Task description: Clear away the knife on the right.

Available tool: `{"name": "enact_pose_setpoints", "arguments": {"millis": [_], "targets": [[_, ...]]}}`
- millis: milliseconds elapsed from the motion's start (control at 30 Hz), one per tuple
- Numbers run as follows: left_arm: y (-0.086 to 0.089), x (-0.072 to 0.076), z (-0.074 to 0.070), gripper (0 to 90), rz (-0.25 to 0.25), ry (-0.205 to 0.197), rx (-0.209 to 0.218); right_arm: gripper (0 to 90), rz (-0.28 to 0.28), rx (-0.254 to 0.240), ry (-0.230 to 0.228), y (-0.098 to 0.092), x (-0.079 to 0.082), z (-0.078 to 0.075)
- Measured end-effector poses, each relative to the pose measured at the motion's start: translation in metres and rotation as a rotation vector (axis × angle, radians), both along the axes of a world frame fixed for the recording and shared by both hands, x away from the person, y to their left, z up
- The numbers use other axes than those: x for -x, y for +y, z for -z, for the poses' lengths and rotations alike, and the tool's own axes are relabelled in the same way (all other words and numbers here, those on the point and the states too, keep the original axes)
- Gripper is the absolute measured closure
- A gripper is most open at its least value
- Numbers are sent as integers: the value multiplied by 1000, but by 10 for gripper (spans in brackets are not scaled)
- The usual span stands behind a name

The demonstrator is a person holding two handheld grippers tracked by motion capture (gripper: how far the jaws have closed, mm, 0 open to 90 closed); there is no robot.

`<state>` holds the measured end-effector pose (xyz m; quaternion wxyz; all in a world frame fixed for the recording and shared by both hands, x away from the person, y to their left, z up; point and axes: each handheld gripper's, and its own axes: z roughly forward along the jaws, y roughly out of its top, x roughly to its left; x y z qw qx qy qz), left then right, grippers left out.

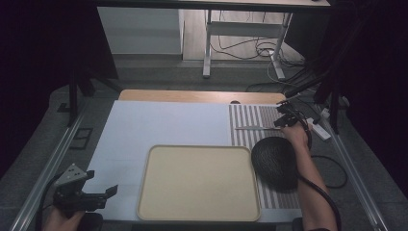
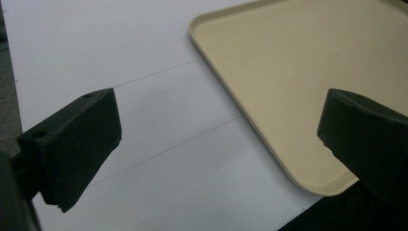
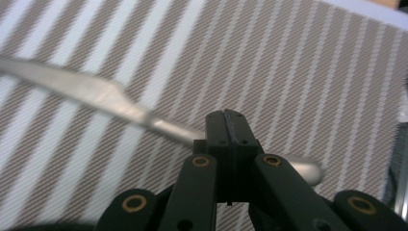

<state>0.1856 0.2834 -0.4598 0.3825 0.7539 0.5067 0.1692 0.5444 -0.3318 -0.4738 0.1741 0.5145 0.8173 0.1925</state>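
Note:
A silver table knife (image 3: 103,96) lies flat on a brown-and-white striped placemat (image 3: 298,62). My right gripper (image 3: 231,118) is shut, its pads pressed together, and it hovers over the knife's handle. The handle passes crosswise beneath the jaws and is not between them. In the high view the right gripper (image 1: 280,121) sits at the far right, at the handle end of the knife (image 1: 250,127). My left gripper (image 1: 108,196) is wide open near the front left corner with nothing in it. Between its jaws (image 2: 216,144) I see white table surface and the corner of a beige tray (image 2: 288,72).
The empty beige tray (image 1: 199,180) sits at the front centre on a white mat (image 1: 159,125). A black, textured, dome-shaped object (image 1: 274,161) rests on the striped placemat (image 1: 245,137), just under the right forearm. Cables and a desk frame lie beyond the table.

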Motion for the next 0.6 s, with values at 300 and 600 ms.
{"name": "enact_pose_setpoints", "arguments": {"millis": [300,600], "targets": [[0,0,0,14,1,0,0,900,44,10,-4,-13,-14,20],[-1,1,0,15,7,0,-17,900,-18,9,107,-21,-2,15]]}}
